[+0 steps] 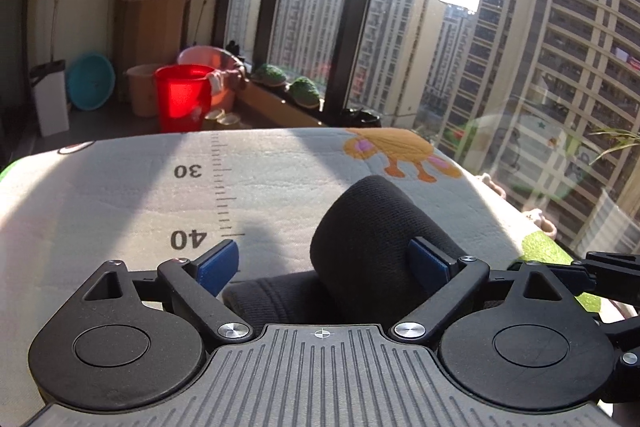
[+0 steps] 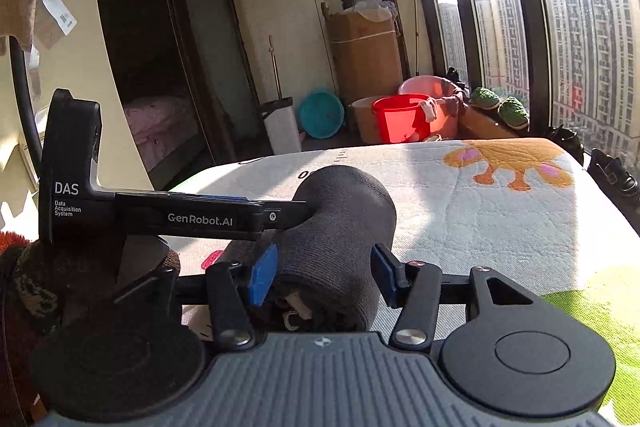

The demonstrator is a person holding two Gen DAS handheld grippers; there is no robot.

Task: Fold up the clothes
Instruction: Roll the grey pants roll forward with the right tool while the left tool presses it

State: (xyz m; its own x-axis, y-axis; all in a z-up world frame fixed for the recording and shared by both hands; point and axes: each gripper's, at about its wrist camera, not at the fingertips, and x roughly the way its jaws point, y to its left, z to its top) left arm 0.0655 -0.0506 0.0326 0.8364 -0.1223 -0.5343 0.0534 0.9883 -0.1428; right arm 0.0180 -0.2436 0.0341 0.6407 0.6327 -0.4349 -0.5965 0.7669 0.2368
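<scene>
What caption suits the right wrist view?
Open right gripper straddles a rolled dark garment on the printed mat.

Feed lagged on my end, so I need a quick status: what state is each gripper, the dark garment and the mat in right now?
left gripper: open, blue pads apart, right pad against the garment roll.
right gripper: open, pads flank the roll, no clamp visible.
dark garment: rolled into a thick bundle, lying on the mat, end toward the right camera.
play mat: spread flat, part sunlit, part shadowed.
red bucket: upright on the floor.
</scene>
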